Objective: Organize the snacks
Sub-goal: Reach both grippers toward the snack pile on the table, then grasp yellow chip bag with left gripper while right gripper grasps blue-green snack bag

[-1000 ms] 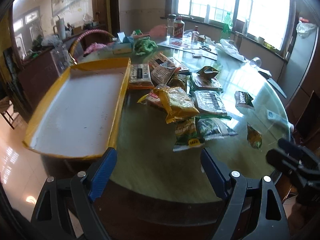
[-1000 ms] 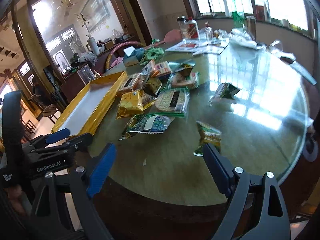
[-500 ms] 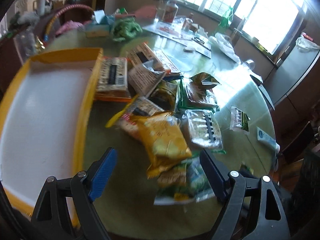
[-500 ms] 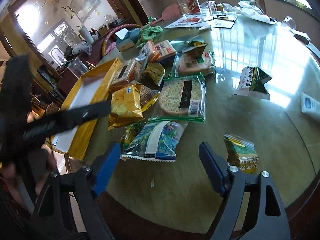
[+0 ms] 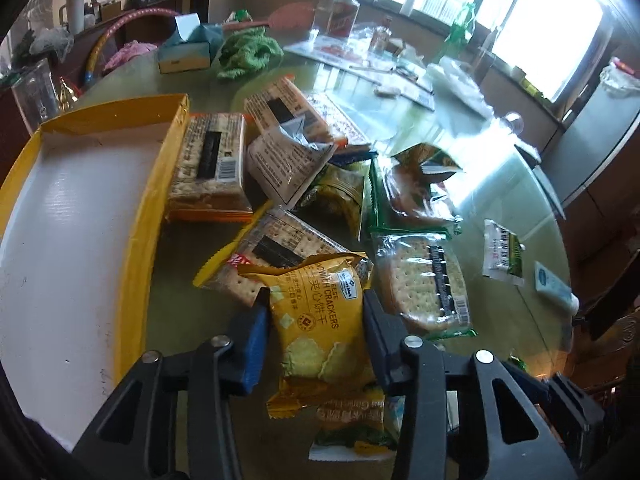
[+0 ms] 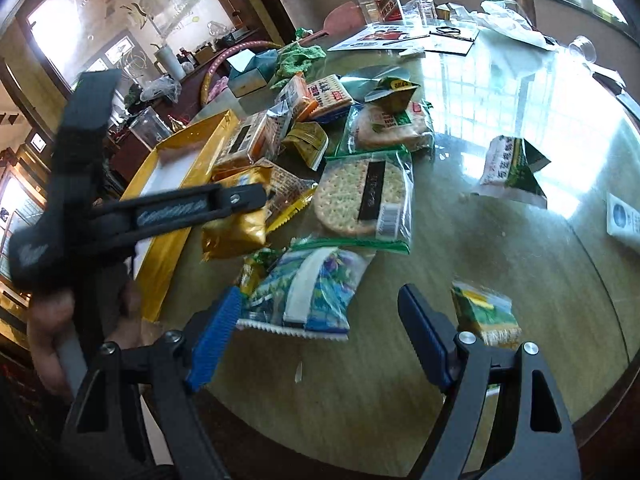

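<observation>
Up close, the left gripper [image 5: 316, 316] squeezes the yellow cracker bag [image 5: 316, 328] by the yellow tray [image 5: 132, 256]. Only the right view shows the right gripper [image 6: 320, 320], wide and holding nothing, above the blue snack bag [image 6: 308, 288].

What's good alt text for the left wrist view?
The left gripper has its jaws on either side of a yellow cracker bag atop a snack pile on a glass table. A yellow tray with a white floor sits left.
</observation>
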A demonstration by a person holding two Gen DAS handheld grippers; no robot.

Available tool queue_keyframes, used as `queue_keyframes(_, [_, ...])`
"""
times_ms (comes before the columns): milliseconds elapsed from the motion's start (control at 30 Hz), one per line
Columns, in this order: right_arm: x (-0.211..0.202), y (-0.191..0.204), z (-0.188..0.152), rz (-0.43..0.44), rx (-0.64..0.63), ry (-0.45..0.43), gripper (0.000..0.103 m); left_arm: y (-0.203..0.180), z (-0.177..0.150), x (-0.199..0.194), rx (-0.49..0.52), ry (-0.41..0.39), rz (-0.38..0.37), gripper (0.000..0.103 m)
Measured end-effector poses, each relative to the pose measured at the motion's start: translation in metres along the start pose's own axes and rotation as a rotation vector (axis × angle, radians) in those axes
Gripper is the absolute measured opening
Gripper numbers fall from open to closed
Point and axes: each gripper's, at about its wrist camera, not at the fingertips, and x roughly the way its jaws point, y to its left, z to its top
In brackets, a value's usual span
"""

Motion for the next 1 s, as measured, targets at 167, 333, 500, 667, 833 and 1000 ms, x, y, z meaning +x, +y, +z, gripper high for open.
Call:
queue_keyframes(167, [0.014, 0.013, 0.014, -0.021, -0.007, 0.026, 0.082, 0.016, -0.006, -0.023, -0.058, -0.054, -0.061, 0.042])
queue_keyframes(333, [0.034, 0.021, 0.015, -0.092, -0.029, 0.089, 0.064, 0.028, -0.017, -0.05, -0.09, -0.117, -0.105, 0.042])
queue_keyframes(500, [0.038, 0.02, 0.0, -0.146, -0.077, 0.115, 0.051, 0.042, -0.028, -0.074, -0.104, -0.16, -0.101, 0.042])
queue_keyframes(667, [0.018, 0.014, -0.011, -0.132, -0.08, 0.089, 0.021, 0.046, -0.033, -0.069, -0.109, -0.12, -0.115, 0.042])
queue_keyframes(833, [0.011, 0.014, -0.015, -0.113, -0.078, 0.063, 0.02, 0.043, -0.039, -0.067, -0.098, -0.108, -0.115, 0.042])
queue_keyframes(1000, [0.015, 0.024, -0.011, -0.123, -0.072, 0.059, 0.066, 0.043, -0.044, -0.069, -0.098, -0.107, -0.113, 0.042])
